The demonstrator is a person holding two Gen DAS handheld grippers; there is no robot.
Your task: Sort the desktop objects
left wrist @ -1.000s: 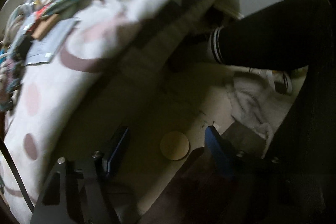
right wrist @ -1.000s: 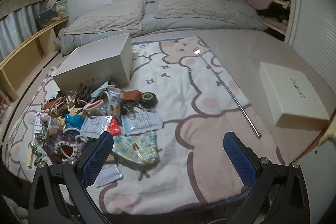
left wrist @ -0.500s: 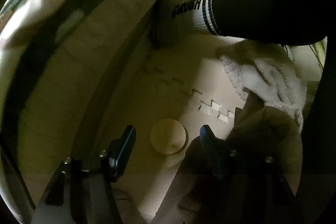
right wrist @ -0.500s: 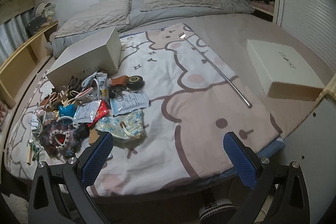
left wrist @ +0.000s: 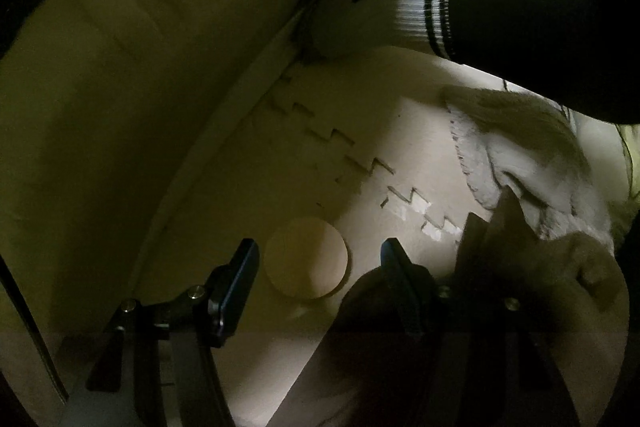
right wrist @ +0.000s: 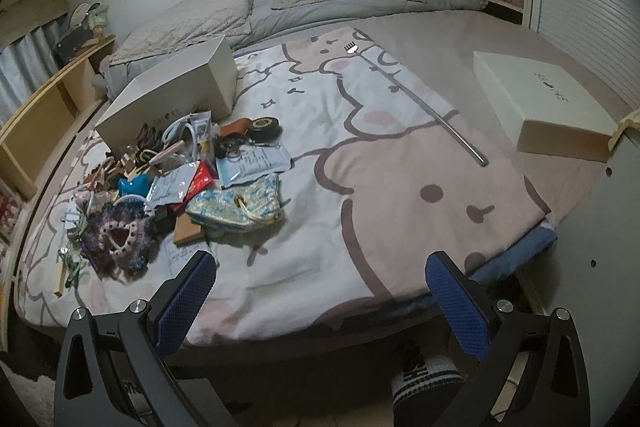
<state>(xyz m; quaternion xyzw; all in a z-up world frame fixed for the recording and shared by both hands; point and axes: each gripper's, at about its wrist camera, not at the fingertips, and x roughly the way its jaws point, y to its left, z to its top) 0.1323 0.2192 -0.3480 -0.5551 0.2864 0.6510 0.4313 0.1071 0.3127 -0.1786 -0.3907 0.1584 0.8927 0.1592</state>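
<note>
In the left wrist view my left gripper point(left wrist: 319, 249) points down at a pale floor mat point(left wrist: 360, 115). A round, flat, cream disc point(left wrist: 306, 259) lies on the mat between its blue fingers. Both pads stand clear of the disc, so the gripper is open. In the right wrist view my right gripper point(right wrist: 320, 263) hangs open and empty over the near edge of a bed. A heap of small objects point(right wrist: 160, 179) lies on the cartoon blanket point(right wrist: 400, 207) at the left, with a floral pouch point(right wrist: 240, 203) and a crocheted heart point(right wrist: 120, 231) nearest.
An open white box point(right wrist: 180, 95) stands behind the heap and a closed white box point(right wrist: 540, 107) lies at the right. A long metal rod point(right wrist: 420, 103) lies between them. By the disc are the bed's side point(left wrist: 120, 87), a person's socked leg point(left wrist: 400, 7) and a fluffy white cloth point(left wrist: 520, 167).
The left gripper has sunk toward the floor, its jaws have narrowed around the disc, and the bed top has left its view. The right gripper has dropped and drawn back; the bed's near edge now shows.
</note>
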